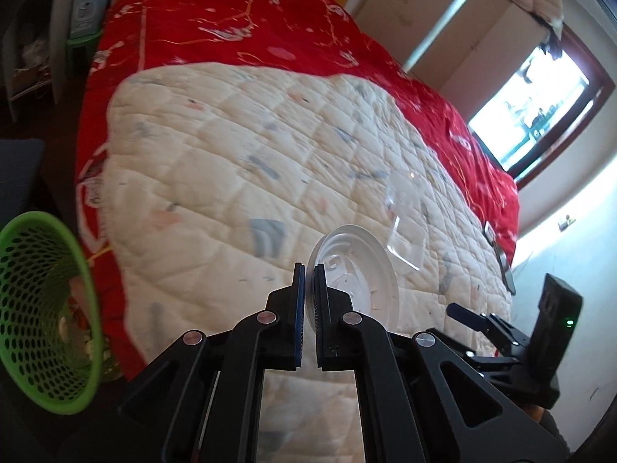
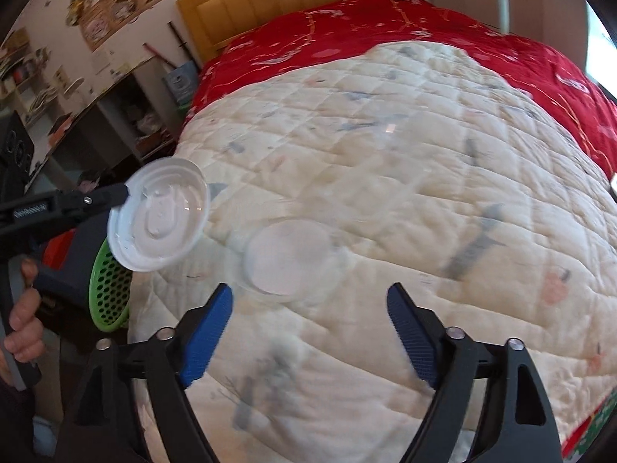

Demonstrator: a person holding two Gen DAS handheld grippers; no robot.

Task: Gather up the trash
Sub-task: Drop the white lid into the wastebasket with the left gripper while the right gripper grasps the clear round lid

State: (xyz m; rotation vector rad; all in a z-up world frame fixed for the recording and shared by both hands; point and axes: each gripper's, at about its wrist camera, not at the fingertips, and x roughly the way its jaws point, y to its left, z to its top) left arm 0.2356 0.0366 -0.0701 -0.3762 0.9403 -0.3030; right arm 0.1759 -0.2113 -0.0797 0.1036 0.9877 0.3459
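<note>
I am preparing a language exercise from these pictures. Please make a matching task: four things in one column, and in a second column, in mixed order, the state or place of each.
Things:
1. round plastic lid
2. clear plastic container
3. green mesh basket
4. right gripper

States or places:
A. stands beside the bed, at its lower left in the left wrist view
B. open, nothing between its fingers
C. lies on the white quilt
D. pinched at its rim by the left gripper

Pairs: 1-D, 2-C, 3-A, 4-B

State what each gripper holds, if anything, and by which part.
The left gripper is shut on the round plastic lid, pinching its rim at one edge. The right gripper is open and holds nothing; a clear plastic container lies on the quilt ahead.
</note>
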